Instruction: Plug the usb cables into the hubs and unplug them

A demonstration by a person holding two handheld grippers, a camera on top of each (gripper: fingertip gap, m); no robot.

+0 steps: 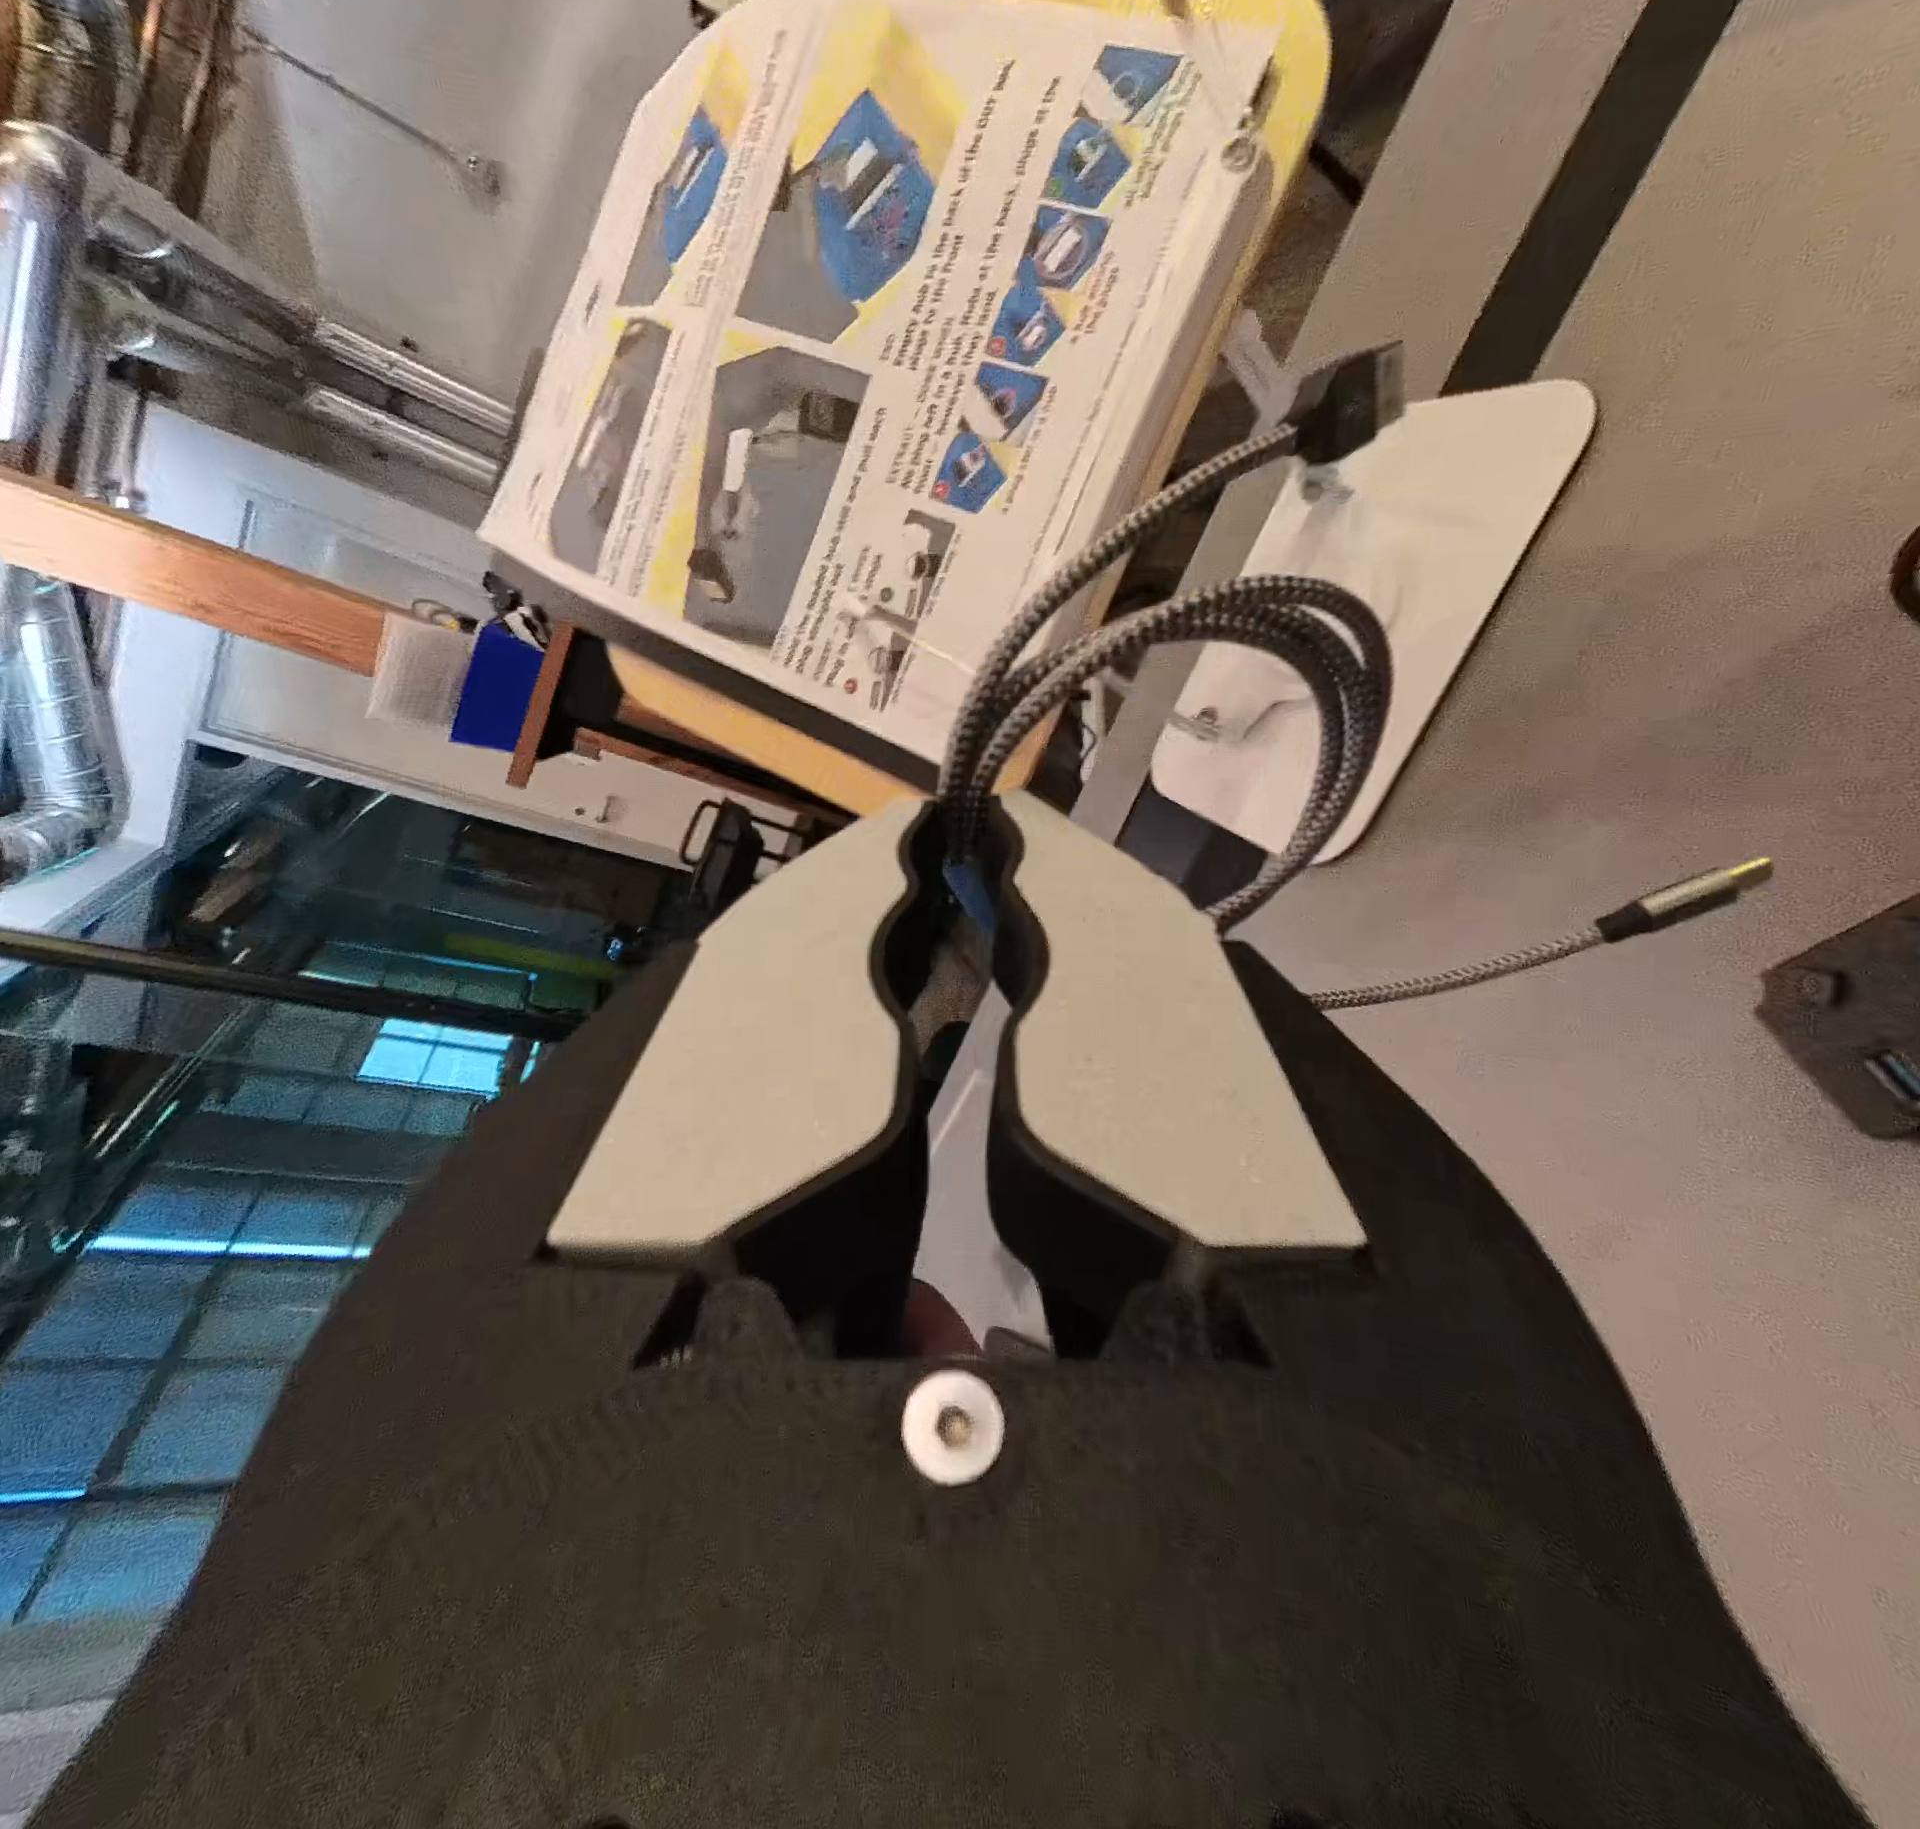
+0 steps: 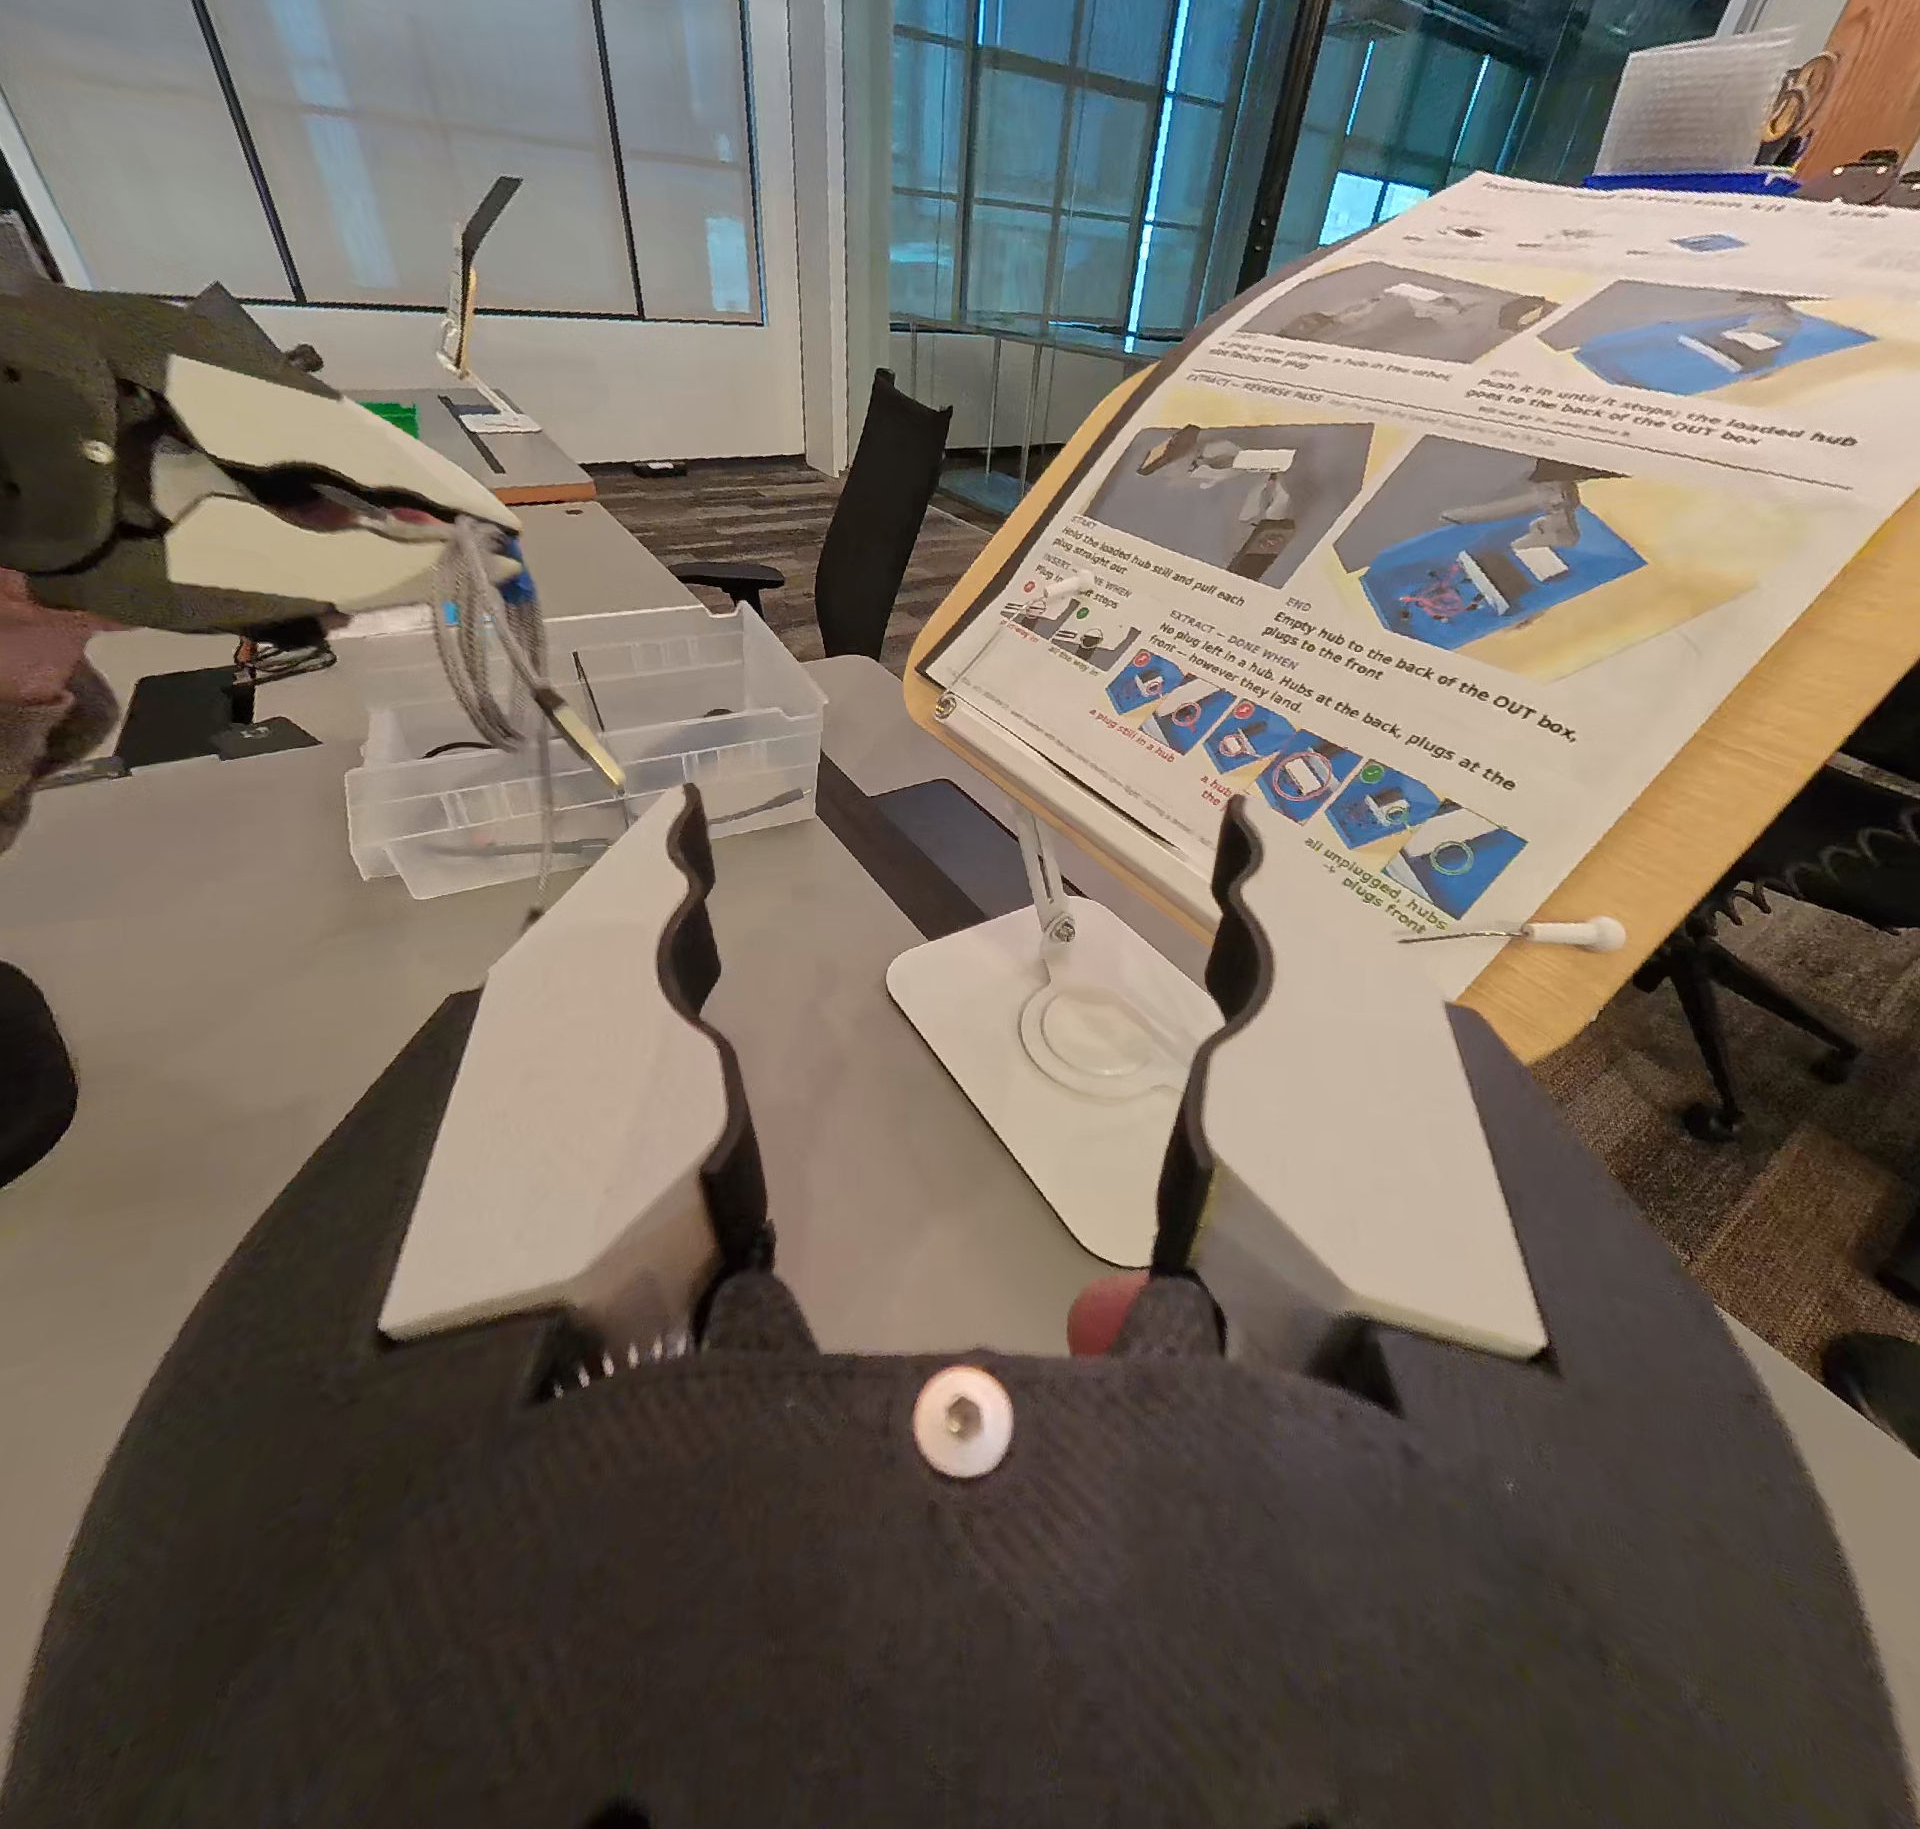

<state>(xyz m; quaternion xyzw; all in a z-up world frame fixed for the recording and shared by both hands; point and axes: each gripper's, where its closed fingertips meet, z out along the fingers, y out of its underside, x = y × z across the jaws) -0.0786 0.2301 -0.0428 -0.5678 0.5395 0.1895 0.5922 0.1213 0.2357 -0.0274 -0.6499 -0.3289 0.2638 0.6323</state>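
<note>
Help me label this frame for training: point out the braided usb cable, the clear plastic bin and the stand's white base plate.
braided usb cable (image 1: 1340,636): left wrist view, top of its loop.
clear plastic bin (image 2: 800,719): right wrist view, right front wall.
white base plate (image 2: 966,1031): right wrist view, bare left part.

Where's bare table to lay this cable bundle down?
Free: grey table between the clear bin and the white stand base, under the open right tongs. Crowded: the bin already holds cables. Left tongs grip the cable bundle.
</note>
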